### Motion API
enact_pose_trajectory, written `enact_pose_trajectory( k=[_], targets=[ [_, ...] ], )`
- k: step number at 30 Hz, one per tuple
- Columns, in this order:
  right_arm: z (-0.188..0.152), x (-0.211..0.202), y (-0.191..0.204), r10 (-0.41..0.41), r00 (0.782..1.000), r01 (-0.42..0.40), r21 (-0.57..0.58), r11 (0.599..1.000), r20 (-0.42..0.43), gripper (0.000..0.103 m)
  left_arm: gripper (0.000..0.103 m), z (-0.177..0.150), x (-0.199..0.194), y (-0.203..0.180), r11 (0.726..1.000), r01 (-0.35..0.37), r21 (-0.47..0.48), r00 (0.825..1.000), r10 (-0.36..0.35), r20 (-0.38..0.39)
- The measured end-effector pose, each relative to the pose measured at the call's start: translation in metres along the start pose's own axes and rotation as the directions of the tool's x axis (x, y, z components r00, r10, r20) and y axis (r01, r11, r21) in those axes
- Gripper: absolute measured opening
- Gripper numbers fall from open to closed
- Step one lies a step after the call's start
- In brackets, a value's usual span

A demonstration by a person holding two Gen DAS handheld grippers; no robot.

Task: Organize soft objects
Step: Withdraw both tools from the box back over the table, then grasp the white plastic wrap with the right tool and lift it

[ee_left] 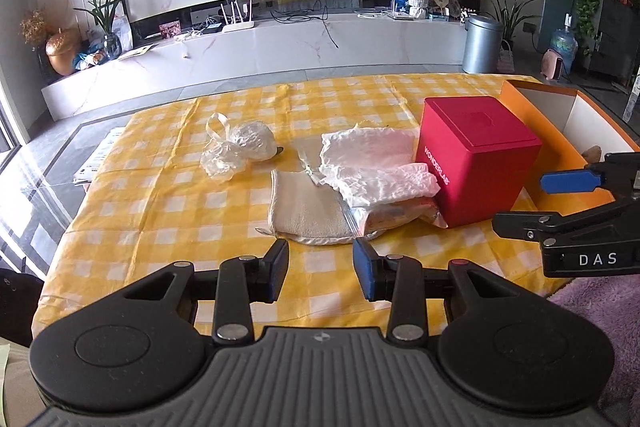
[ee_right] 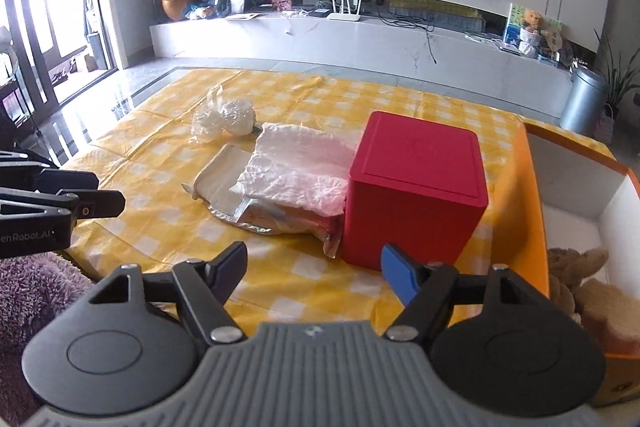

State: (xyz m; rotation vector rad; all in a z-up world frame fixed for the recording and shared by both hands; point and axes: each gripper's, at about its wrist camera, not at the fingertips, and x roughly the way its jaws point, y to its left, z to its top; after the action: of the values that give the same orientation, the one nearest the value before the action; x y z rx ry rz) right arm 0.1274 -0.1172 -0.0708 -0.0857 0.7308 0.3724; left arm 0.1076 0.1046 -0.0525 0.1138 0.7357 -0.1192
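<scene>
On the yellow checked tablecloth lie a beige cloth pouch, a white crumpled plastic bag over a foil snack packet, and a knotted clear plastic bag. A brown plush toy lies in the orange box at the right. My left gripper is open and empty, just short of the pouch. My right gripper is open and empty, in front of the red box. It also shows in the left wrist view.
The red box stands beside the packet and the orange box. A purple fluffy fabric lies at the near table edge. A TV bench, plants and a metal bin stand beyond the table.
</scene>
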Motion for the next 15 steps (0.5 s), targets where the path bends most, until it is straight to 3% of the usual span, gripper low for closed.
enact_pose_trajectory(
  k=[8, 11, 15],
  targets=[
    [0.033, 0.04, 0.025, 0.071, 0.997, -0.073, -0.174, 0.982, -0.016, 0.068, 0.043, 0.013, 0.031, 0.026, 0.999, 0.028, 0.038, 0.999, -0.028, -0.017],
    [0.046, 0.058, 0.036, 0.082, 0.996, -0.09, -0.26, 0.961, -0.042, 0.062, 0.043, 0.017, 0.043, 0.03, 0.998, 0.037, 0.05, 0.999, -0.035, -0.033],
    [0.062, 0.087, 0.043, 0.107, 0.988, -0.141, -0.366, 0.92, -0.112, 0.065, 0.043, 0.021, 0.059, 0.035, 0.997, 0.045, 0.064, 0.998, -0.041, -0.054]
  ],
)
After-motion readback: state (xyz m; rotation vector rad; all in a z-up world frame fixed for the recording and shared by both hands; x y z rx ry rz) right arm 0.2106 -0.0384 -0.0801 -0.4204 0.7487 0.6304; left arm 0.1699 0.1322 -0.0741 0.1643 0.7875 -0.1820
